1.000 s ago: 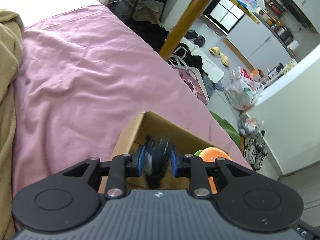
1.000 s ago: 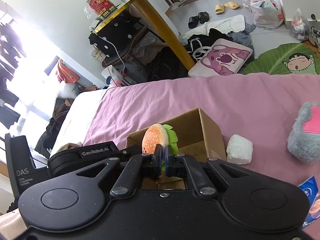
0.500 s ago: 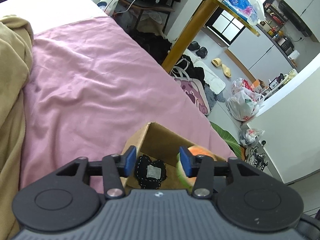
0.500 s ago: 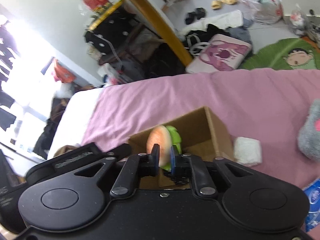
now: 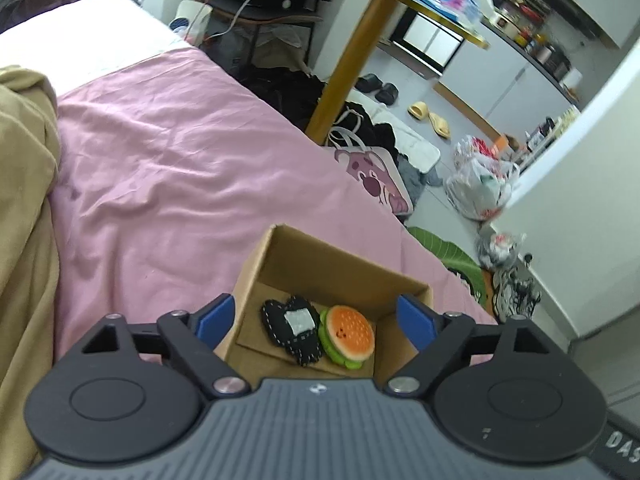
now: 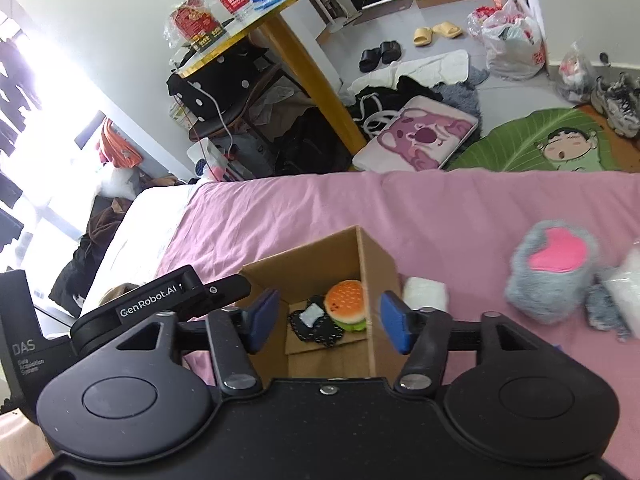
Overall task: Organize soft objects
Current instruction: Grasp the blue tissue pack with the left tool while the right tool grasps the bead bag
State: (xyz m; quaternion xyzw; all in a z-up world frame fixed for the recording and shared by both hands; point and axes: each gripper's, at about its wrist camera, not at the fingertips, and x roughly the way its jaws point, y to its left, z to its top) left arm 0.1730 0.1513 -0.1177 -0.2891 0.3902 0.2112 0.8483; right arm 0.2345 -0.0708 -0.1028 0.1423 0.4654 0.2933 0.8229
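Both grippers — left gripper (image 5: 316, 320) and right gripper (image 6: 326, 322) — are hovering wide open, empty, over an open brown cardboard box (image 6: 316, 256) holding an orange burger plush (image 5: 347, 337) touching a black stitched felt toy (image 5: 292, 330).

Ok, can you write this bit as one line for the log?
left gripper: open | right gripper: open | burger toy, black toy: in box

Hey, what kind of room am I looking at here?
Most likely a lived-in bedroom or studio flat: a bed with a pink sheet, slippers and clothes strewn on the floor, and a round yellow table beside it.
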